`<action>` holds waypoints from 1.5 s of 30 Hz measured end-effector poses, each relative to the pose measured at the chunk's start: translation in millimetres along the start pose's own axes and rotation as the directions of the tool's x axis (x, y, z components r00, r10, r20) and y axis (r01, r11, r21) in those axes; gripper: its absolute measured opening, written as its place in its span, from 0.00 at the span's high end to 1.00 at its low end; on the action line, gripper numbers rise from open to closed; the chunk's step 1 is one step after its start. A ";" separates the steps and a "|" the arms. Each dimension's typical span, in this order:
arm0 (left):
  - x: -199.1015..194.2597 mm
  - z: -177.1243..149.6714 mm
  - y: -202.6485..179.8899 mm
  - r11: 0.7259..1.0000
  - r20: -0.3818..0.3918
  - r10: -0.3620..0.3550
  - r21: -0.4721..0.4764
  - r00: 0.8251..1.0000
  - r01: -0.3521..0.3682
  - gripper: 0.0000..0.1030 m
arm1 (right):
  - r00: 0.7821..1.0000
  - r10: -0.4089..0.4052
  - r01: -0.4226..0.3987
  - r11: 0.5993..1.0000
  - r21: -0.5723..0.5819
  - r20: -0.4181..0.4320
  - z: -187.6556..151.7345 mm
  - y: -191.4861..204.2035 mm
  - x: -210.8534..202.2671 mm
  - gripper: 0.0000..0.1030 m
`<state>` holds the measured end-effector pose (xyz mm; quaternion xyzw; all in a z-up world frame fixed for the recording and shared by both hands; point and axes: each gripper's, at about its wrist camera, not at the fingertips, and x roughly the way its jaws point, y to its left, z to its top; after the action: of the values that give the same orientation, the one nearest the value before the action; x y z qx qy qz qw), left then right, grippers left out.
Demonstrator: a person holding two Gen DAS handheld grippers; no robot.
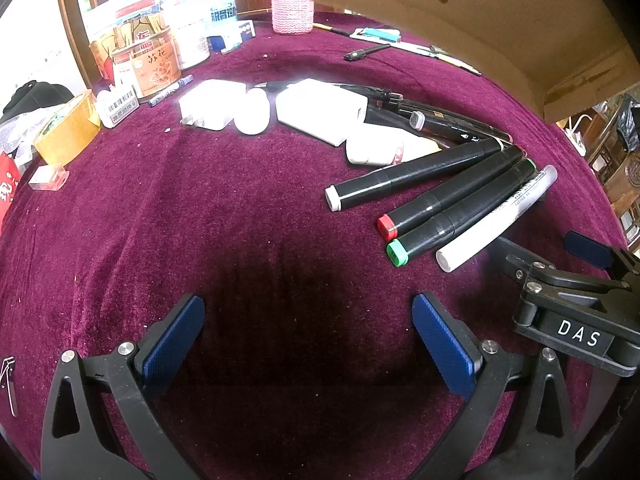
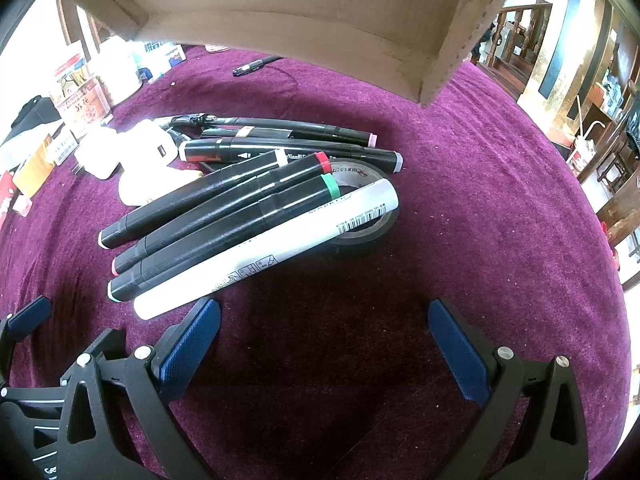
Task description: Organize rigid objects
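Both grippers, left [image 1: 308,336] and right [image 2: 324,340], hover wide and empty over the cloth [image 2: 480,200]. Markers [image 2: 224,216] lie mid-cloth before the box [image 2: 304,20]. Next, probably: right closes on the white marker [image 2: 272,246].

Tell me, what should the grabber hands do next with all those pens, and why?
Probably the right gripper should ease forward and left to close on the white marker. Both grippers are open and hold nothing, and that marker lies nearest, just ahead of the right gripper's left finger, on the outside of the marker pile, its far end resting on the black tape roll. The cardboard box waits behind.
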<state>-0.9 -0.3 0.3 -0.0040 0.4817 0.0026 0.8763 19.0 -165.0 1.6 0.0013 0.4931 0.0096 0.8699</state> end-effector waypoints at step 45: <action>0.1 0.1 -0.1 1.000 0.000 0.000 0.000 1.000 0.000 0.00 | 1.000 -0.002 0.002 1.000 -0.002 0.000 1.1 0.7 0.8 0.02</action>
<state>-0.8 -0.4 0.2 -0.0039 0.4817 0.0027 0.8763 20.4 -164.2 1.4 0.0001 0.4932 0.0090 0.8699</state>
